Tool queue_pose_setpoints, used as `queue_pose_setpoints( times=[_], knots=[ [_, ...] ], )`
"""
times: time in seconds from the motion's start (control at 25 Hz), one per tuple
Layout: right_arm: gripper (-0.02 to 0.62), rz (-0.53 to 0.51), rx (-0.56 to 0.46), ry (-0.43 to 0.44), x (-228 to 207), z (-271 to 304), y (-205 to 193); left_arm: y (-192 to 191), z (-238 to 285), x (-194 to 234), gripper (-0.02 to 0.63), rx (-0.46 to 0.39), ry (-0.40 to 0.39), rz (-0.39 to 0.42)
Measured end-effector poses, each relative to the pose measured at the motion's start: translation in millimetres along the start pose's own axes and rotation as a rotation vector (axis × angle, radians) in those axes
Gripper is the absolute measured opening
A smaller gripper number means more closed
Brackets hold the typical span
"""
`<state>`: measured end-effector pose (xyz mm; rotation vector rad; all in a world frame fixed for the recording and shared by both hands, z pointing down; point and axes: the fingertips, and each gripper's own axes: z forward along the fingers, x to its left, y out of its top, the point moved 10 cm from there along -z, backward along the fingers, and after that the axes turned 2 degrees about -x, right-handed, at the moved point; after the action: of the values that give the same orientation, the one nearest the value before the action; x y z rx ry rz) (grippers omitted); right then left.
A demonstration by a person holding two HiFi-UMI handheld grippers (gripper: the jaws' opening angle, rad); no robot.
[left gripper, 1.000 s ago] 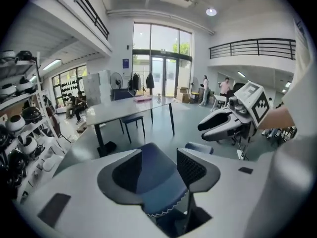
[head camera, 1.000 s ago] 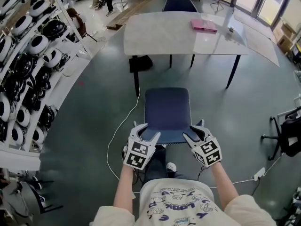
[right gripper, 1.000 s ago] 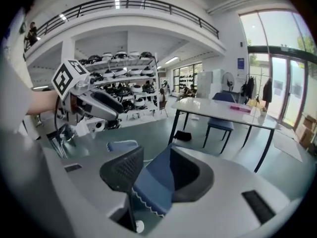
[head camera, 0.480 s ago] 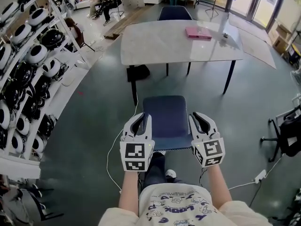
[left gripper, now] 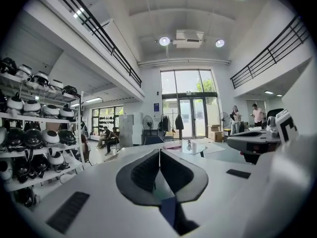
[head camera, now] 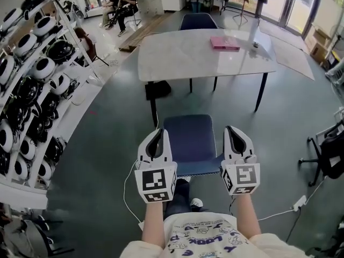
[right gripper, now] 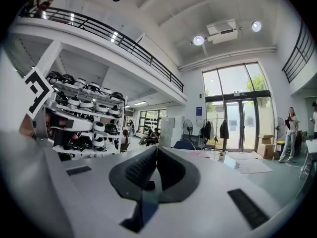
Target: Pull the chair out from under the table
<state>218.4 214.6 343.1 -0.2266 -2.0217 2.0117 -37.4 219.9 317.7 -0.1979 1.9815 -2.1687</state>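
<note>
Grey-green floor (head camera: 107, 122) fills most of the head view. A shelf rack (head camera: 32, 90) loaded with black-and-white helmets runs down the left edge. The white surface (head camera: 183, 50) on dark legs sits upper centre.

The navy chair (head camera: 191, 138) stands on the floor in the lower centre of the frame. It is wholly clear of the surface's near edge, between that edge and you. A second navy chair (head camera: 198, 20) is at the far side, top centre.

Your left gripper (head camera: 158, 132) overlaps the seat's left edge in the picture and your right gripper (head camera: 231, 129) overlaps its right edge. Both point away from you.

Left gripper view: jaws have just been closing and are now pressed together, nothing between them, with the open room beyond. Right gripper view: the same, jaws just closed pad to pad and empty.

A flat pink item (head camera: 224, 43) lies on the surface towards its right. A white cable (head camera: 129, 176) trails on the floor, lower left of the seat.
</note>
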Motion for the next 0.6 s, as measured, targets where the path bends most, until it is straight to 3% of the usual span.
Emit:
queue_pose_setpoints(
  times=[0.6],
  knots=[
    [0.006, 0.016, -0.032, -0.009, -0.5, -5.3, 10.7, 6.0, -9.8, 2.5, 0.023, -0.014, 0.037, 0.003]
  ],
)
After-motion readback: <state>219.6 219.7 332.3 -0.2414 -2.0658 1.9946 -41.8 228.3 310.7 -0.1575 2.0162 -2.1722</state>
